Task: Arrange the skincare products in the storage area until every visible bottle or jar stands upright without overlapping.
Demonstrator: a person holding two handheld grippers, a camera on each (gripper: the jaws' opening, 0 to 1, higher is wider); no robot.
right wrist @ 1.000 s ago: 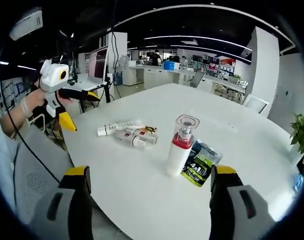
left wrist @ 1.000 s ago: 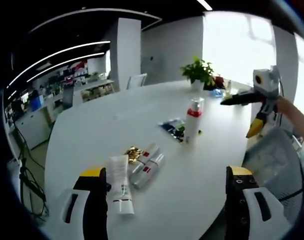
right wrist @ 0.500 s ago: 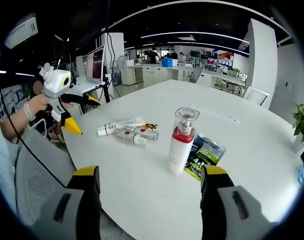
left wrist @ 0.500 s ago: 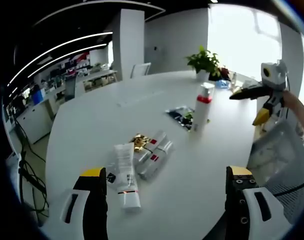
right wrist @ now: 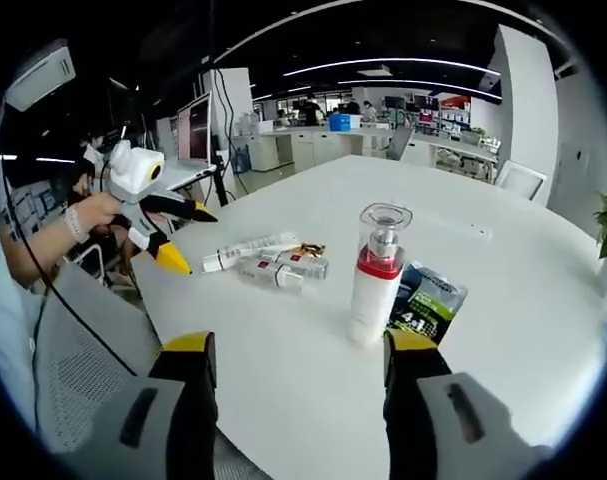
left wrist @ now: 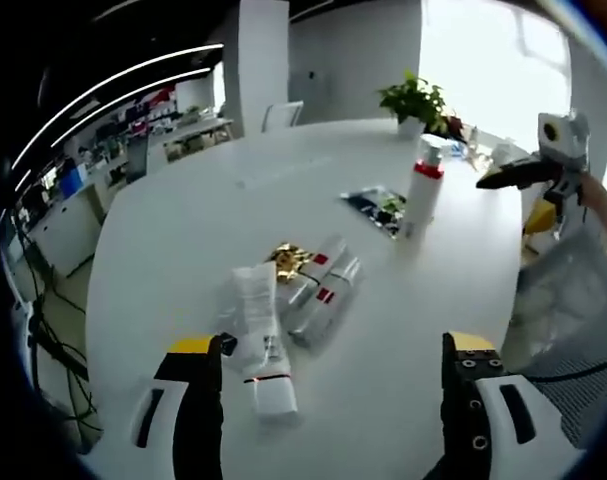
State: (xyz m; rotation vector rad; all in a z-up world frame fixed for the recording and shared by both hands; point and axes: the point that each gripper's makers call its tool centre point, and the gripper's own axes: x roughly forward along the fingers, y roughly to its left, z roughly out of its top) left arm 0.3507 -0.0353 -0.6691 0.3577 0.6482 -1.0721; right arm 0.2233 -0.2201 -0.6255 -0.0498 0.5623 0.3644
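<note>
The print on your white tube (left wrist: 259, 345) and on the two small bottles (left wrist: 318, 293) beside it is too blurred to read, and the gold scrap (left wrist: 289, 260) behind them is hard to identify. In the right gripper view the dark sachet (right wrist: 423, 310) is partly hidden behind the pump bottle (right wrist: 375, 275).

Your left gripper (left wrist: 335, 400) has its jaws wide apart and holds nothing; the tube lies flat on the white table (left wrist: 183, 220) just ahead of its left jaw, with the two small bottles lying touching each other just beyond. Your right gripper (right wrist: 301, 385) is also spread open and empty. The pump bottle stands upright just ahead of it, near the right jaw, well apart from the lying group.
</note>
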